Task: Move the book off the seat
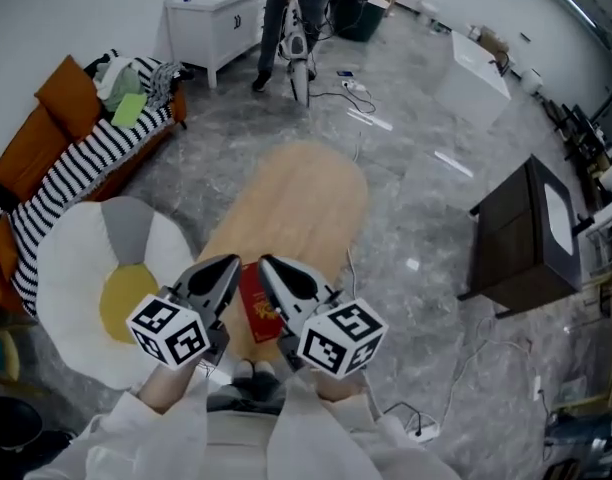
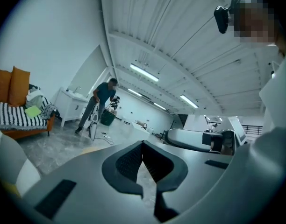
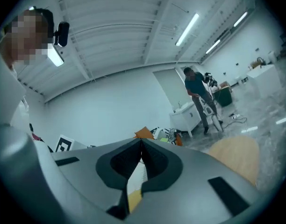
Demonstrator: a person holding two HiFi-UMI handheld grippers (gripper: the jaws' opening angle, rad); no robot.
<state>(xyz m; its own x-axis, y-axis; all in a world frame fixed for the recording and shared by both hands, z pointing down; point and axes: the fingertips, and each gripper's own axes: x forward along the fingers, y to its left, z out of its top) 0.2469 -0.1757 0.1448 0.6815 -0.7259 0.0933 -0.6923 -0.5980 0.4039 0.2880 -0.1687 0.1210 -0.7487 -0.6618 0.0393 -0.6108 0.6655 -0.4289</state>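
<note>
A red book point(image 1: 257, 312) lies flat on the near end of a pale oval wooden surface point(image 1: 301, 203). I hold both grippers close to my body, just above the book, one on each side. The left gripper point(image 1: 227, 264) is shut with nothing between its jaws, and the right gripper point(image 1: 270, 264) is shut and empty too. In the left gripper view the left gripper point(image 2: 143, 143) points up at the room and ceiling. The right gripper point(image 3: 142, 141) also points upward in its own view. Neither gripper view shows the book.
A white and yellow egg-shaped cushion point(image 1: 91, 288) lies left of the wooden surface. Behind it stands a striped sofa point(image 1: 86, 163) with orange pillows. A person point(image 1: 286, 8) stands by a white cabinet point(image 1: 211, 13). A dark cabinet point(image 1: 516, 238) is at the right, cables point(image 1: 456, 383) on the floor.
</note>
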